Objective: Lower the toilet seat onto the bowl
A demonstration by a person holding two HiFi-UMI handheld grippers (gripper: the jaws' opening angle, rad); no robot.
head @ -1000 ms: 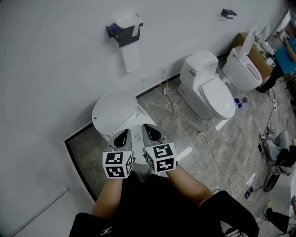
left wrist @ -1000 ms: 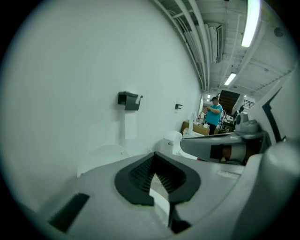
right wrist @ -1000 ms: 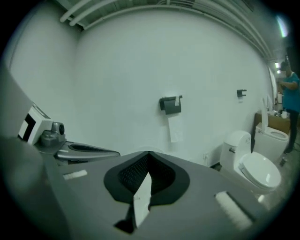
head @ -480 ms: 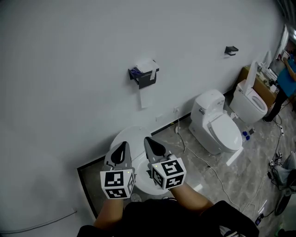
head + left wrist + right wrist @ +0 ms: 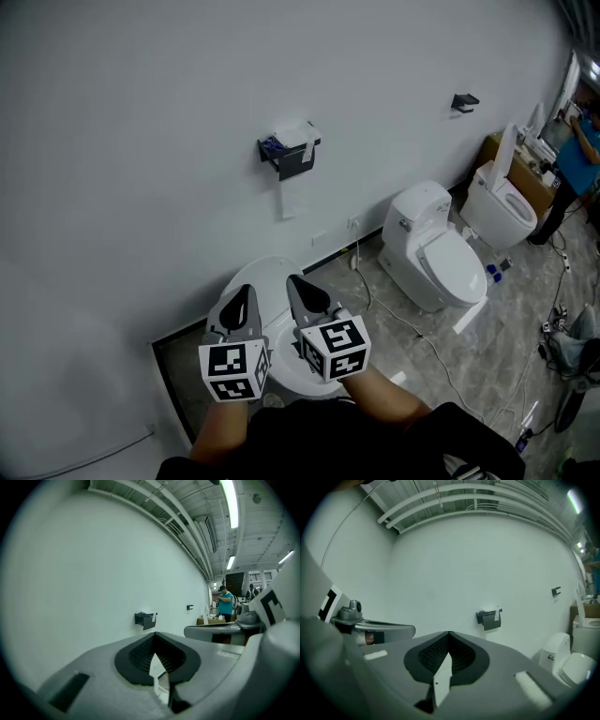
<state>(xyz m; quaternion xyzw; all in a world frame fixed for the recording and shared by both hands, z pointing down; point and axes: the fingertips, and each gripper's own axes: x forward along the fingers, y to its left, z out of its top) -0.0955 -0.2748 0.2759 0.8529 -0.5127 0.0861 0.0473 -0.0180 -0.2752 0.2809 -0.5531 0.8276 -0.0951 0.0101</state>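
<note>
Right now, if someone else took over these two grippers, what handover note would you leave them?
Left gripper: shut, empty, held above the toilet, aimed at the wall.
Right gripper: shut, empty, beside it.
Toilet: directly below the grippers, against the wall; its seat appears to lie flat, though the grippers partly hide it.
Done: the seat looks lowered.
Remaining: probably nothing; check that the seat rests fully down.

Nearest toilet (image 5: 265, 284) partly out of sight
</note>
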